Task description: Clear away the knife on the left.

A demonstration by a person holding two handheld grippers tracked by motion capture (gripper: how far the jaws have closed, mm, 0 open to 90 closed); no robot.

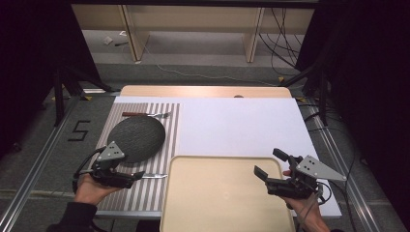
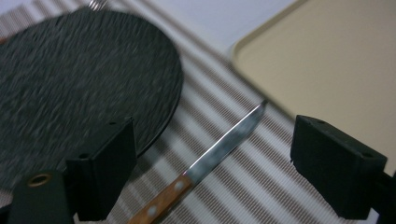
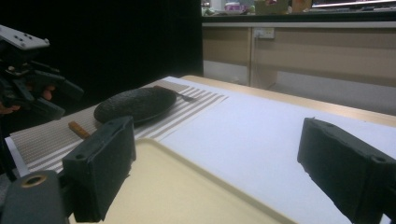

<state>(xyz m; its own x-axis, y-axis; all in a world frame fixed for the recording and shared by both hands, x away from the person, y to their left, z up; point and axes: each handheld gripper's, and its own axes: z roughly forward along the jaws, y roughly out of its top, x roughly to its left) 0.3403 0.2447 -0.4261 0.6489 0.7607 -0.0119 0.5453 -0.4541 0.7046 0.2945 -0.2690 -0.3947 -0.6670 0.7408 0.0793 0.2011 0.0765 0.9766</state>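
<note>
A knife (image 1: pixel 155 176) with a wooden handle (image 2: pixel 159 205) lies on the striped placemat (image 1: pixel 145 193), its blade (image 2: pixel 224 144) pointing at the beige tray (image 1: pixel 217 193). My left gripper (image 1: pixel 135 178) hovers just over the handle end. It is open, and the knife lies between its jaws (image 2: pixel 215 140) without touching either. A dark round plate (image 1: pixel 136 137) sits on the mat behind the knife. My right gripper (image 1: pixel 270 164) is open and empty above the tray's right rim (image 3: pixel 154 186).
A fork (image 1: pixel 145 114) with a brown handle lies on the mat beyond the plate. A white sheet (image 1: pixel 241 125) covers the table to the right of the mat. Past the table's far edge, cables run across the floor.
</note>
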